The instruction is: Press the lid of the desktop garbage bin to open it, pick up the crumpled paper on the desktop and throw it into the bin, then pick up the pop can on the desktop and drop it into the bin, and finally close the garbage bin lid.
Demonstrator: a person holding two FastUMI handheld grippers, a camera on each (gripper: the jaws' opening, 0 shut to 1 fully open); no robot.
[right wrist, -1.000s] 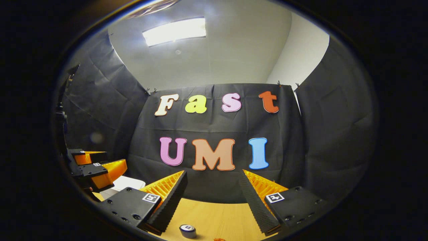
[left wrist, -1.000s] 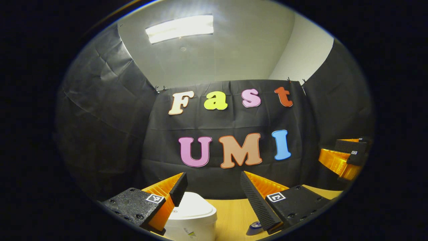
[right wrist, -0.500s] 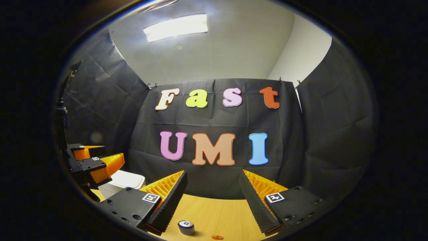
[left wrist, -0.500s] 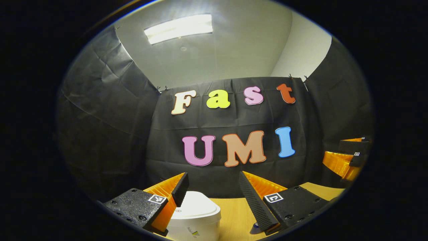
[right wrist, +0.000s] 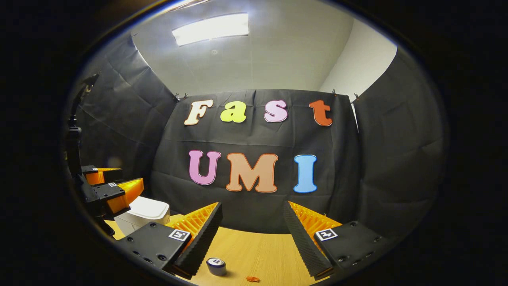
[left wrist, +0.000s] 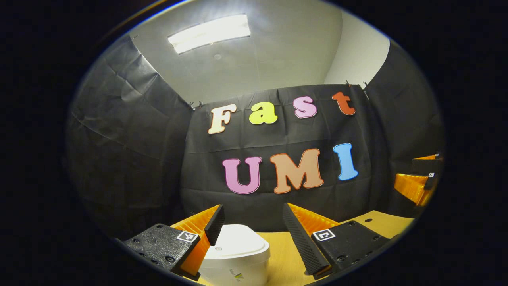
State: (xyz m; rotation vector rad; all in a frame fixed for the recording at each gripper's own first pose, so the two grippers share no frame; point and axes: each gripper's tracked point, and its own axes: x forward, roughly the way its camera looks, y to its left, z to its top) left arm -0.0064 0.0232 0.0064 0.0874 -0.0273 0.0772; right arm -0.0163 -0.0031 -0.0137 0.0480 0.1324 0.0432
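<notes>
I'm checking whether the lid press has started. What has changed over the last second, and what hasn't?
The left gripper has closed in on the white bin, which now sits larger between its open fingers; no contact with the lid is visible. The right gripper has tipped slightly downward, bringing more of the desktop into sight. Unchanged: bin lid shut, pop can standing on the desktop, both grippers open and empty.

A staged recording booth inside a plain room is indicated: black cloth [right wrist: 254, 206] is clipped up as walls on three sides, a wooden desktop [right wrist: 262, 254] is enclosed, and a ceiling light panel [right wrist: 210, 28] is seen above.
</notes>
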